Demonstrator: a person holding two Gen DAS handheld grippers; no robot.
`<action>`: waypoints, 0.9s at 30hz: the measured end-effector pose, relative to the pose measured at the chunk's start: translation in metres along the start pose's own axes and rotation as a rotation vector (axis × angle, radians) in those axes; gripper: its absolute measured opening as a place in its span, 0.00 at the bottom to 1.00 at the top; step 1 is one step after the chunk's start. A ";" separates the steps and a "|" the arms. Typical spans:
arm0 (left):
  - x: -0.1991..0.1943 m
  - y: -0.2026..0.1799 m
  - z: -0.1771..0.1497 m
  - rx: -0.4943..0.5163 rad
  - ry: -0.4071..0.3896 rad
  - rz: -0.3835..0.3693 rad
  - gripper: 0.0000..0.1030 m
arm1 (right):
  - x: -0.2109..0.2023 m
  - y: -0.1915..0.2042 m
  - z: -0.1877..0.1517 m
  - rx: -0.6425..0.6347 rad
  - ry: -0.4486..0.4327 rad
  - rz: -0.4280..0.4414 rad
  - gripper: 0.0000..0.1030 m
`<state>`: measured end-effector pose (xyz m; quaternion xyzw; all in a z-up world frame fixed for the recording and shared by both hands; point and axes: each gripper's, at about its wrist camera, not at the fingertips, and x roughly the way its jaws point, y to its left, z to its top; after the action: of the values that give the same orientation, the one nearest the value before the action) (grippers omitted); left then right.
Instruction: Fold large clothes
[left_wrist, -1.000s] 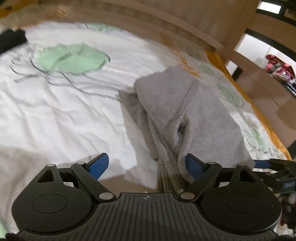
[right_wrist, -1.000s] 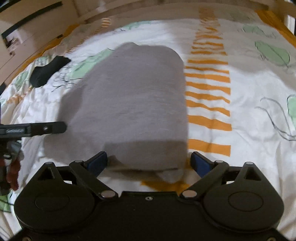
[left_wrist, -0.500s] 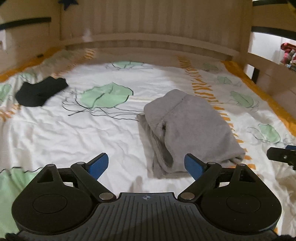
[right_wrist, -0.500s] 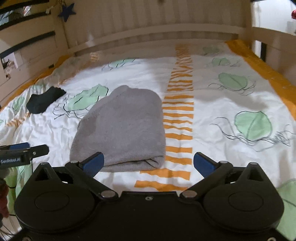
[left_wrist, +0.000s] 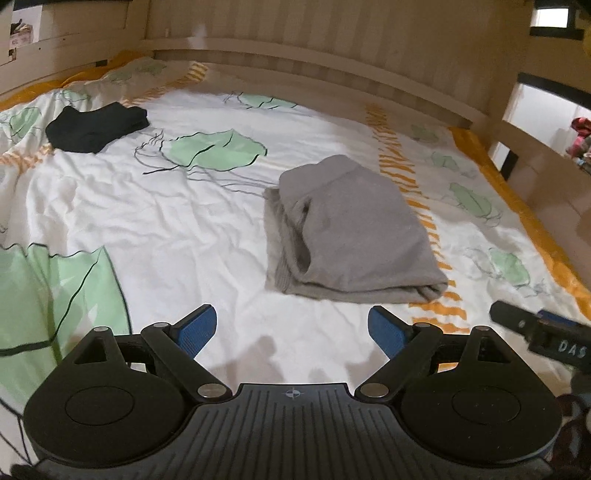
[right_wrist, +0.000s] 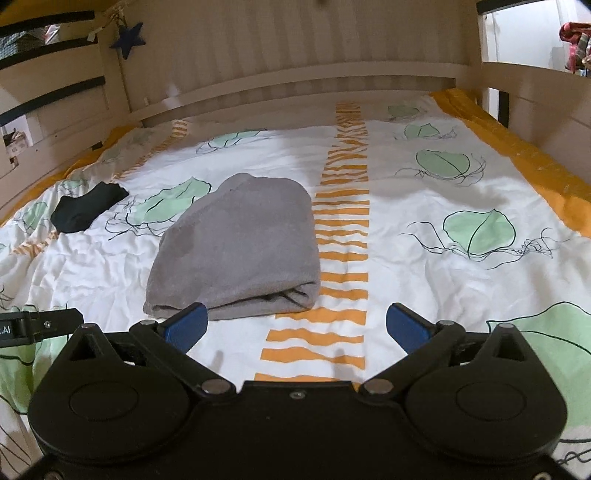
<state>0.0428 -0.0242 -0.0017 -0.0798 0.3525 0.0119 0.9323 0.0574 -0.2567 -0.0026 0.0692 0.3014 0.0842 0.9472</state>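
Observation:
A grey garment lies folded into a thick rectangle on the bed, its open layered edges towards the left in the left wrist view. The same grey garment shows its folded near edge in the right wrist view. My left gripper hangs open above the sheet, short of the garment, nothing between its blue pads. My right gripper is open too, just before the garment's near right corner, holding nothing. The right gripper's tip juts in at the right of the left wrist view.
A white duvet with green leaves and an orange striped band covers the bed. A small black folded garment lies far left. Wooden bed rails close the far side and both sides.
Both grippers have drawn back and up from the grey garment, which now lies farther off and whole in view. The jaws stayed wide apart throughout.

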 end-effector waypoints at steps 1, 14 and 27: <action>0.000 0.000 -0.001 0.005 0.001 0.009 0.87 | -0.001 0.002 0.000 -0.010 -0.005 0.002 1.00; -0.009 -0.008 -0.007 0.038 -0.011 0.070 0.87 | -0.007 0.011 -0.002 -0.044 -0.048 0.029 0.99; -0.004 -0.013 -0.009 0.054 0.014 0.088 0.87 | -0.003 0.000 -0.003 0.001 -0.018 0.016 1.00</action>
<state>0.0344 -0.0380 -0.0037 -0.0390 0.3622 0.0428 0.9303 0.0531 -0.2568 -0.0035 0.0730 0.2925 0.0909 0.9491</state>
